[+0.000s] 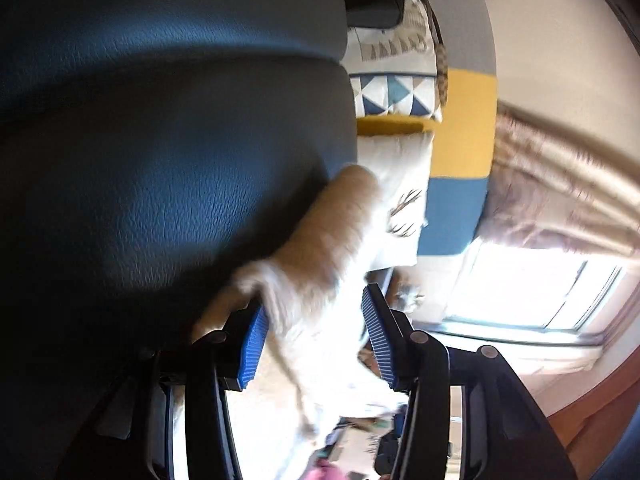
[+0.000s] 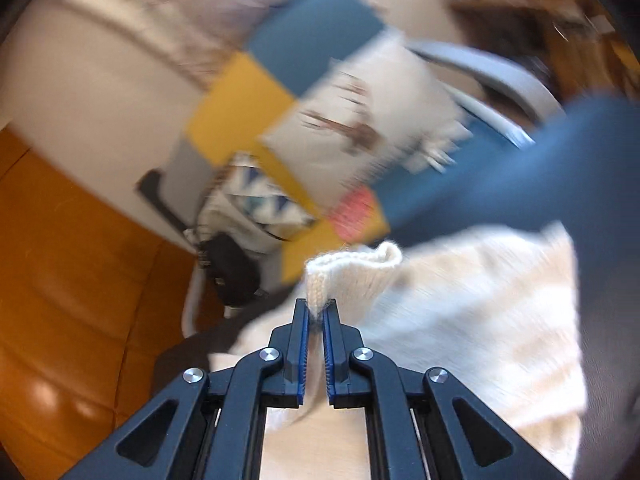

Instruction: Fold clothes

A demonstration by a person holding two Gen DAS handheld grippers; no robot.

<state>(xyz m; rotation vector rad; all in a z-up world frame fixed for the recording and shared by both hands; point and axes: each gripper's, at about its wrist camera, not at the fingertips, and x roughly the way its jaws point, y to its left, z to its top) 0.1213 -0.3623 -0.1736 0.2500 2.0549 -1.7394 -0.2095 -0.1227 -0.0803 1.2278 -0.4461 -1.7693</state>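
The right tool (image 2: 317,312) is clenched on a ribbed knit edge of the cream sweater (image 2: 460,312), with the fabric pinched between its blue pads (image 2: 304,344) and a rolled hem standing up just past the tips. The rest of the sweater spreads to the right of that tool over a dark surface, its far part blurred. Beyond the hem, along the far edge of that surface, a yellow cushion edge and a small pink patch (image 2: 354,216) show; what the patch is cannot be told. Farther off lie a white cushion with a brown antler print (image 2: 360,120), a triangle-patterned cushion (image 2: 256,196) and a backrest in blue, yellow and grey blocks (image 2: 280,76). An orange wooden floor (image 2: 60,280) fills the left side.

In the left wrist view, the left tool (image 1: 314,340) stands released, its ribbed blue pads (image 1: 378,340) wide apart. A blurred length of the cream sweater (image 1: 320,280) passes between them, and the pads do not press on it. The cloth runs up and away from the tool along the edge of a dark leather-like seat (image 1: 160,160) that fills the left of the view. Past it sit the antler cushion (image 1: 400,200), the triangle cushion (image 1: 394,94) and the striped backrest (image 1: 464,140). Farthest out are a draped curtain (image 1: 560,188) and a bright window (image 1: 532,292).
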